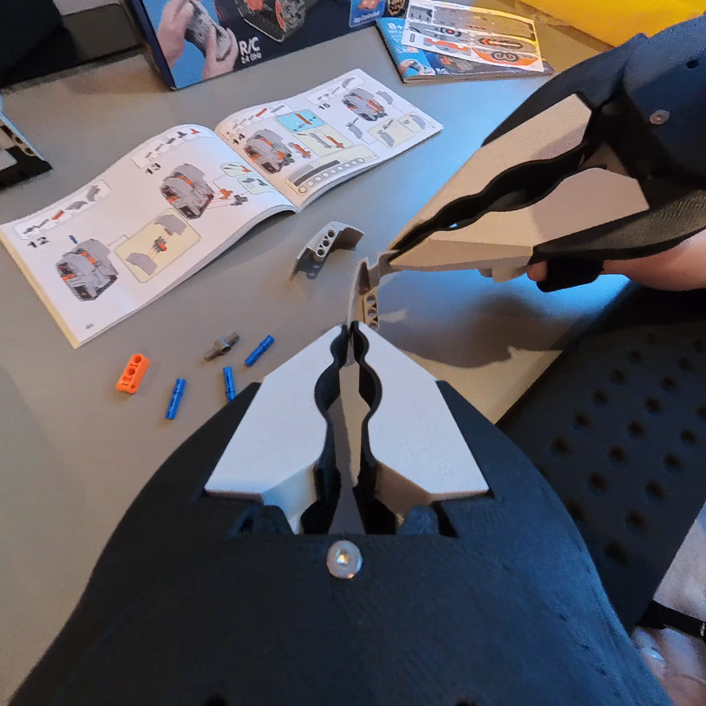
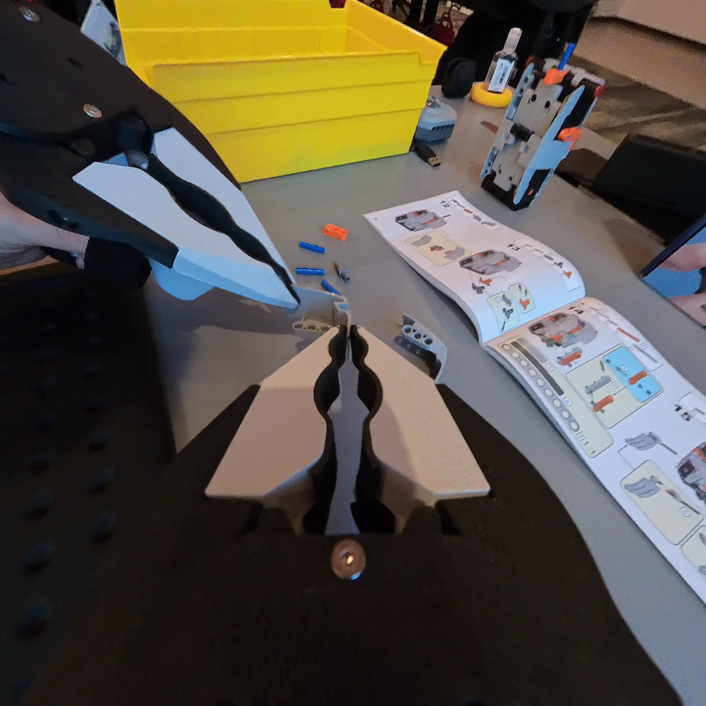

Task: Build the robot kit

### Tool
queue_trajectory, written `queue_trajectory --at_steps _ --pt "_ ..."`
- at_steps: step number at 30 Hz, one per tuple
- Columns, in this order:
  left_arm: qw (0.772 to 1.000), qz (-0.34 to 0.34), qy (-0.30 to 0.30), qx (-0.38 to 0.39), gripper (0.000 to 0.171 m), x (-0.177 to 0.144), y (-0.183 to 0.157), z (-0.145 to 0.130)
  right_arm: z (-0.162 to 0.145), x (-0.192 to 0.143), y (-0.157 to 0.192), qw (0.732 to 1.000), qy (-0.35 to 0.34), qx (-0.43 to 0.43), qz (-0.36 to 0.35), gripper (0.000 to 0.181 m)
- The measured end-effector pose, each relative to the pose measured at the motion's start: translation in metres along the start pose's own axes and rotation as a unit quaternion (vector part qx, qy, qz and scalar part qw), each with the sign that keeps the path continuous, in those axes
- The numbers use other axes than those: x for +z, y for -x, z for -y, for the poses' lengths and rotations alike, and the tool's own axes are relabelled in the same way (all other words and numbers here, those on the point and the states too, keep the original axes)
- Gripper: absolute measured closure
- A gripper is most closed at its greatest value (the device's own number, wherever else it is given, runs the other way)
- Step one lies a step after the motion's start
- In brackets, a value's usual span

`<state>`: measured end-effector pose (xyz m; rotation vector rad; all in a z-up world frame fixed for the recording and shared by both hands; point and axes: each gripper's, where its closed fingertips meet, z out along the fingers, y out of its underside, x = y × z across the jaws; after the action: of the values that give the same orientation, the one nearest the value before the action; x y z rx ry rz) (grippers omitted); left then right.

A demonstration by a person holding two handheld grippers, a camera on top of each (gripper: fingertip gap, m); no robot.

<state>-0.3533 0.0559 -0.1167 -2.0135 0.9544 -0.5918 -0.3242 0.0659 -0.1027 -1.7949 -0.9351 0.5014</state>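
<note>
**Q:** State of the tongs?

**A:** Left gripper (image 1: pixel 350 328) was pinched on the lower edge of the curved grey panel (image 1: pixel 359 294); right gripper (image 2: pixel 348 329) was clamped on its upper corner. I held the piece above the grey table (image 1: pixel 95 477), between the two tips.

**Q:** Failure modes?

**A:** Both grips sat on thin edges. My judgement: any twist between my hands could snap the panel out of one pair of tips, most likely the right. I couldn't tell how deep that bite was; motion blur.

**Q:** Surroundings?

**A:** A second grey panel (image 1: pixel 328 244) lay just beyond. Three blue pins (image 1: pixel 259 350), a dark grey connector (image 1: pixel 221 345) and an orange brick (image 1: pixel 132 373) lay loose to my left, beside the open instruction booklet (image 1: pixel 153 214). The yellow bin (image 2: pixel 282 103) and part-built model (image 2: pixel 535 137) stood well apart. A dropped panel could scatter the pins.
</note>
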Motion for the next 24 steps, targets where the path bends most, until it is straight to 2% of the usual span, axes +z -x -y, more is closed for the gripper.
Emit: queue_trajectory --at_steps 8,13,18,24 --pt "0.999 -0.028 0.023 -0.007 0.171 0.007 0.003 -0.005 -0.015 0.008 -0.002 0.999 0.03 0.029 0.029 0.18" --pt "0.997 -0.003 0.041 0.059 0.171 0.012 0.012 -0.007 -0.024 0.013 -0.002 0.998 0.054 0.01 0.033 0.179" --pt "0.986 0.069 0.076 0.13 0.171 0.014 0.034 -0.018 -0.031 0.015 -0.006 0.997 0.071 -0.007 0.031 0.18" --pt "0.99 0.056 0.068 0.112 0.171 0.014 0.034 -0.021 -0.023 0.01 -0.022 0.998 0.055 -0.034 0.009 0.179"
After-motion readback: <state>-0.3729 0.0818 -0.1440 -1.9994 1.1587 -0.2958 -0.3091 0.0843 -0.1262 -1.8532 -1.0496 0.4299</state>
